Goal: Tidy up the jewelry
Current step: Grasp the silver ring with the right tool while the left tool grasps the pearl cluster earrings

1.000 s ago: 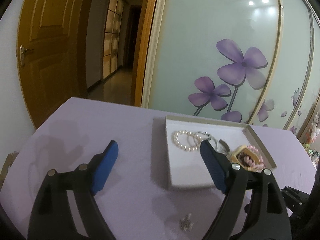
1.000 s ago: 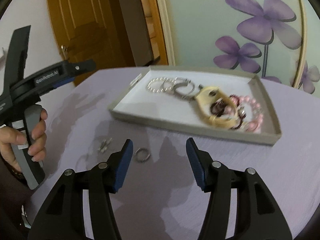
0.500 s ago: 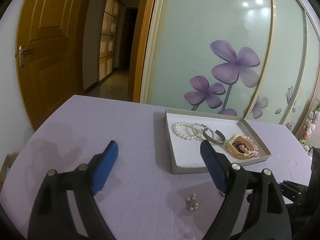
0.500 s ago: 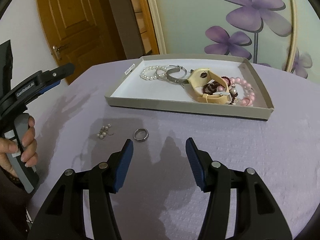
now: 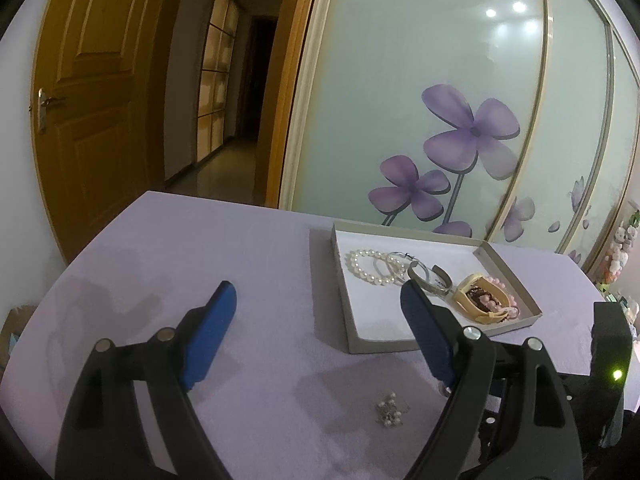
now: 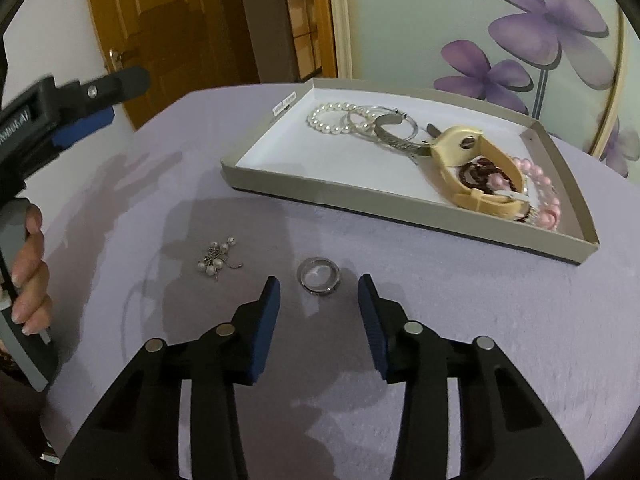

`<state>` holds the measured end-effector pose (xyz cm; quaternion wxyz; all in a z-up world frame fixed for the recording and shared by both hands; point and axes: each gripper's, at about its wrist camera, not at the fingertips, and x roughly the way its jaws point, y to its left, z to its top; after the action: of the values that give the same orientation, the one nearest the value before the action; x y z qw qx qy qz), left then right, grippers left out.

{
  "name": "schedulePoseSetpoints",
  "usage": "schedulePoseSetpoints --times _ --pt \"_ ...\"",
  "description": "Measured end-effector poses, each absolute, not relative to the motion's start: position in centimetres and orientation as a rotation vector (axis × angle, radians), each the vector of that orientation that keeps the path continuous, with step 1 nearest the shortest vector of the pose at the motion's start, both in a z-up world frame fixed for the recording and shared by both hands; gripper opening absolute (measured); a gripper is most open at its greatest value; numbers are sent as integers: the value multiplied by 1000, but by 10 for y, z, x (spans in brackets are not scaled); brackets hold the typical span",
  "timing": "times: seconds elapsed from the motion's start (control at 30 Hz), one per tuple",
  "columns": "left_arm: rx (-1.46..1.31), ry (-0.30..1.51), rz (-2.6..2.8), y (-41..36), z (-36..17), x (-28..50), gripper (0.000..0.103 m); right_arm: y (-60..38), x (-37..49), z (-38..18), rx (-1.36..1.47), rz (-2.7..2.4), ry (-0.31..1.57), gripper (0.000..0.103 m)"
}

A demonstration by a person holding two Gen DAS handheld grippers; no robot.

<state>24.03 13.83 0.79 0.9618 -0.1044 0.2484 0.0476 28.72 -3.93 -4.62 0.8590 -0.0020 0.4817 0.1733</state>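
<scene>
While left tongs (image 5: pixel 316 300) gape empty, right tongs (image 6: pixel 319 285), closing, unclamped, frame ring (image 6: pixel 318 275); left view hides it.

A plain lilac tablecloth (image 6: pixel 500 340) covers the table. At twelve o'clock on it, the grey-walled, white-floored cardboard tray (image 6: pixel 400 210) holds a white pearl bracelet (image 6: pixel 330 118), a cream strap (image 6: pixel 472 168) and pink beads (image 6: pixel 546 196) — all beneath a pale green glass door (image 5: pixel 400 100) patterned with purple flowers. The silver ring (image 6: pixel 319 275) gleams; the gripper pads (image 6: pixel 266 320) are blue.
</scene>
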Motion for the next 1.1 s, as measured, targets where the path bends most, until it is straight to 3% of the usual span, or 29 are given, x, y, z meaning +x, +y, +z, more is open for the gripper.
schedulePoseSetpoints --times 0.17,0.23,0.77,1.1 --pt "-221 512 106 141 7 245 84 -31 291 -47 -58 355 1009 36" --pt "-221 518 106 141 6 247 84 -29 291 -47 -76 348 1007 23" --pt "-158 570 65 117 -3 243 84 -84 237 -39 -23 277 1033 22" --pt "-79 739 -20 80 -35 236 84 -129 224 -33 71 198 1021 22"
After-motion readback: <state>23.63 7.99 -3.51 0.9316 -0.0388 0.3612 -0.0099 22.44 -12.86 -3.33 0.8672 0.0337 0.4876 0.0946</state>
